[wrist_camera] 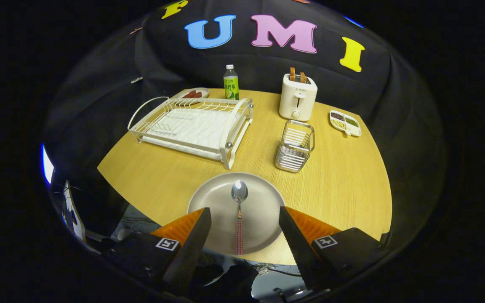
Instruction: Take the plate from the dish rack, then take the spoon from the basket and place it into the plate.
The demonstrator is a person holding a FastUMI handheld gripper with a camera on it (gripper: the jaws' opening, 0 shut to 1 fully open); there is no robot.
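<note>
The tool (244,219) hung above the near edge of the wooden counter (343,181) with its two fingers (196,235) spread wide and nothing gripped between them. Between the fingers, and reaching a little beyond them, lay the plate (259,210), a pale round dish resting flat on the counter close to its near edge. The spoon (239,216) lay in the plate, its bowl pointing away from the tool near the plate's middle and its red-and-white checked handle running back toward the tool, the end of the handle reaching the plate's near rim. Neither finger touched the spoon or the plate as far as the view showed; the fingers stood to either side of the handle.

Beyond the plate and off to the left stood the white wire dish rack (192,126) on its drip tray, with no dishes in its slots. To the right of the rack, just beyond the plate, stood the metal wire basket (295,146), upright. Farther back, a white toaster (297,97) stood with two slices of toast sticking up from its slots. To its right lay a small divided dish (345,123) holding dark and green bits of food. Behind the rack stood a green drink bottle (231,82) with a white cap, and just to its left a shallow dish (192,94) with reddish pieces lay at the counter's far edge, partly hidden by the rack.
</note>
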